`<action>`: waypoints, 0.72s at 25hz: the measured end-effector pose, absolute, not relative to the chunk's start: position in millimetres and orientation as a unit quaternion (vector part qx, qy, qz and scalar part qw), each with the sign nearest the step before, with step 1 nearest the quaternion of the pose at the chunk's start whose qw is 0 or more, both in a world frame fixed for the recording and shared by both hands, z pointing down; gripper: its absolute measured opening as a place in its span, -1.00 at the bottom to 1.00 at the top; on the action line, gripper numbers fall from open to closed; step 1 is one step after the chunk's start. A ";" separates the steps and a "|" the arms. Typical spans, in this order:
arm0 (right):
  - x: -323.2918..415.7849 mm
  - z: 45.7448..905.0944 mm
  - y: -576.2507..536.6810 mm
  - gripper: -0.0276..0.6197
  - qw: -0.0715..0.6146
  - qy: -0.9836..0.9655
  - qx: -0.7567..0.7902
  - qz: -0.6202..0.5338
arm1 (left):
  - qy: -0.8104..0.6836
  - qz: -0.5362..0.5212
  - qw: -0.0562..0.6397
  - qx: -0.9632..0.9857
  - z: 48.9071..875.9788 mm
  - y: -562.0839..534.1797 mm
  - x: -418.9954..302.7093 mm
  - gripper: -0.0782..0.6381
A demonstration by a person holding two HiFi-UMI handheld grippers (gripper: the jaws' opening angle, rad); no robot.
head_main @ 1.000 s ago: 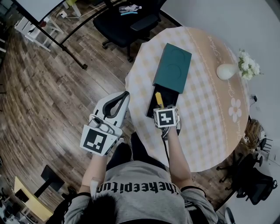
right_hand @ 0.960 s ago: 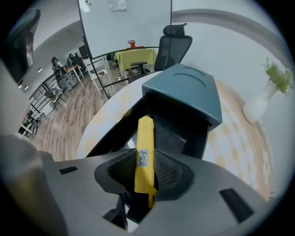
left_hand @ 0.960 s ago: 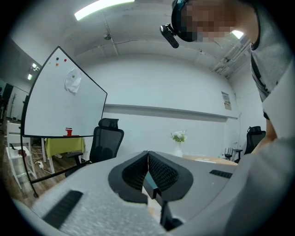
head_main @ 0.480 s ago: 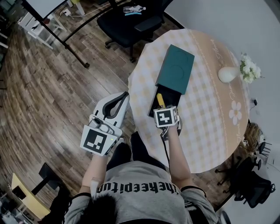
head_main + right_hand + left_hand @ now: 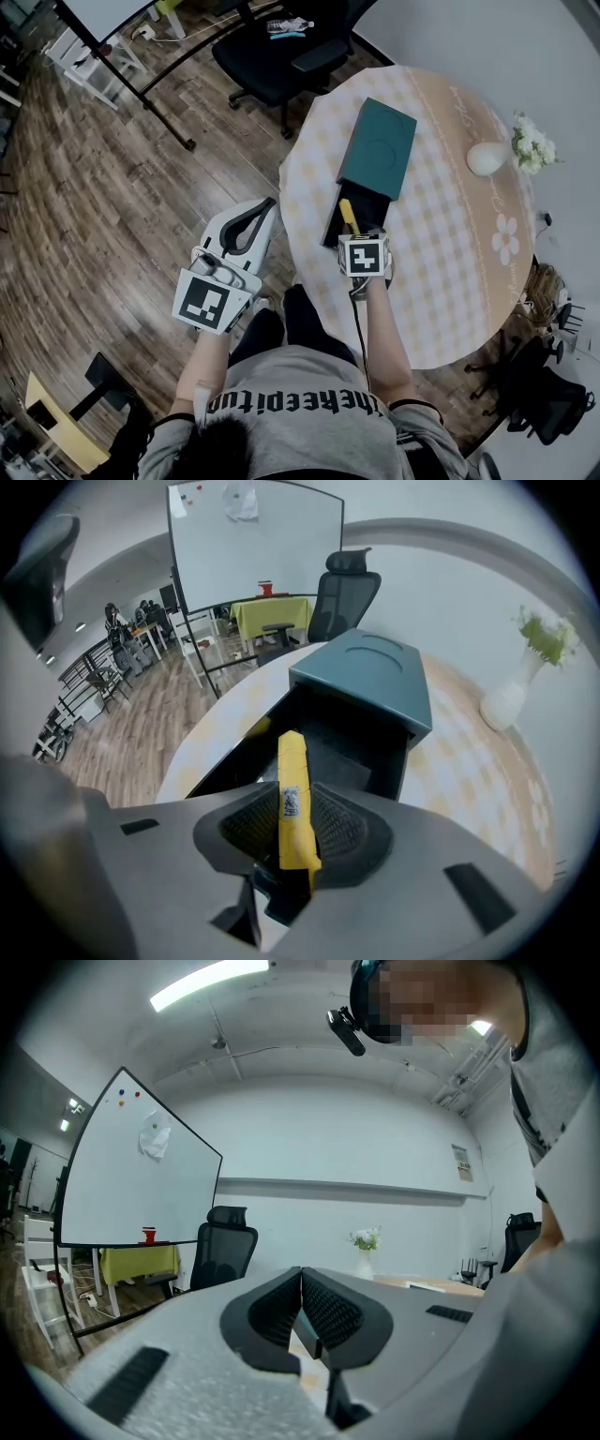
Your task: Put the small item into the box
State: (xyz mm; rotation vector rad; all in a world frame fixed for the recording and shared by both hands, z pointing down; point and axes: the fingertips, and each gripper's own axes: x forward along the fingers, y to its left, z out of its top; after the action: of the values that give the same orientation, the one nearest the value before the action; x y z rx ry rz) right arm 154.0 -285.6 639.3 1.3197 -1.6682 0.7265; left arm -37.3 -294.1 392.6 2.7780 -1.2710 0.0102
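While the right gripper [image 5: 296, 829] has shifted only slightly over the last second, it stays clamped on the yellow small item [image 5: 292, 761]. The item's free end projects ahead of the jaws, over the open black tray [image 5: 342, 747] of the box [image 5: 375, 682]. The item is unreleased; lowering and opening probably remain. The left gripper [image 5: 302, 1307], jaws together and empty, hangs off the table [image 5: 450, 262].

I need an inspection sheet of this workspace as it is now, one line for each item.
Surface: round table with checked cloth.
Job's things: box, partly open; yellow item at its open end.
Clutter: vase with flowers near the table's edge.
Tools: right tool shut on yellow item; left tool shut, empty, off the table.
Cables: black cable along the right forearm.
Surroundings: wooden floor, office chair, whiteboard.
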 end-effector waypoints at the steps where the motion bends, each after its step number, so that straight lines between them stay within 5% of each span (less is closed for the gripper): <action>1: 156.3 634.9 -286.1 -0.63 0.423 -0.671 0.538 0.285 | -0.413 0.003 0.038 0.910 391.1 -292.8 -36.5 -0.74; 5: 159.1 615.4 -284.6 -0.89 0.368 -0.684 0.565 0.278 | -0.397 0.001 0.027 0.917 384.7 -287.3 -31.8 -0.74; 18: 152.1 530.6 -253.8 -0.90 0.204 -0.725 0.607 0.252 | -0.341 -0.016 -0.003 0.940 358.4 -248.4 -12.6 -0.74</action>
State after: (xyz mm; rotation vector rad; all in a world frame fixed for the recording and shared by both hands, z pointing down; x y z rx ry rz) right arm 152.1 -253.8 530.6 1.6938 -2.0231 0.7038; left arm -12.6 -248.4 358.4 2.9581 -1.0741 -0.0516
